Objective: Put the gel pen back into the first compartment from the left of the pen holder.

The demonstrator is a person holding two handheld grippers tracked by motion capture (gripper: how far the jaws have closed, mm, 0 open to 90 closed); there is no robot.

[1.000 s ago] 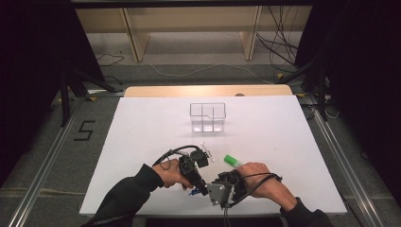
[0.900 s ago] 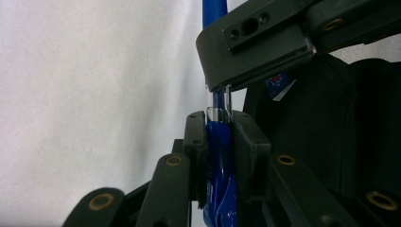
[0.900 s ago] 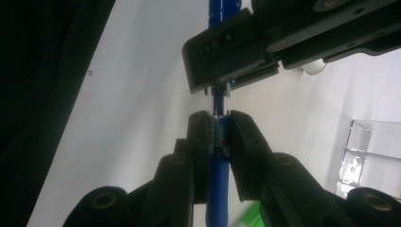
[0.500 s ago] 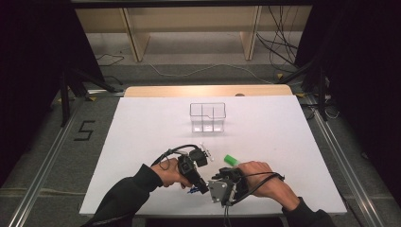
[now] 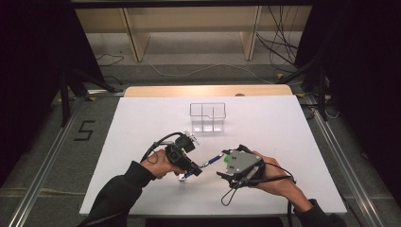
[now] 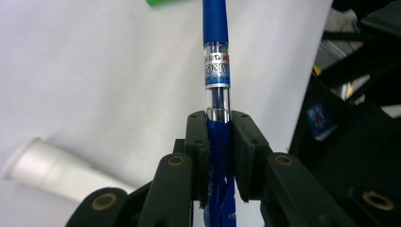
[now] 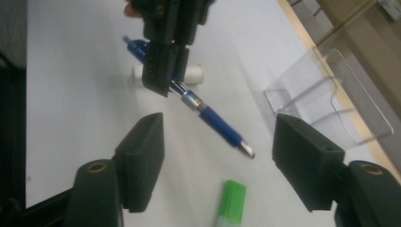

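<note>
Where the left gripper [image 6: 218,142] pinches it around the rear half of its barrel, the blue pen [image 6: 216,56] is held just above the white table [image 5: 283,127], not far from the near edge and a little left of the middle. Its metal tip points toward the right gripper [image 7: 217,161], whose jaws stand spread wide and empty just short of that tip.

The pen looks light and stiff, with a smooth, hard barrel that could slip or swivel under a loose pinch. My guess is that the rubbery blue grip near the tip is the better place for a second hold, since the clear section with the printed label seems slicker.

The left gripper view shows the clamp itself: both jaws flat against the barrel, with the silver ring just above them. It also shows a white cylinder [image 6: 52,170] lying on the table down at the left.

The right gripper view shows a green marker [image 7: 231,201] lying near the pen tip; in the high view the right gripper covers that spot. It also shows the clear plastic box [image 7: 326,94] from close up.

The high view places that box [image 5: 208,116] well apart from both grippers, toward the far edge, and shows both hands coming in from the near side.
</note>
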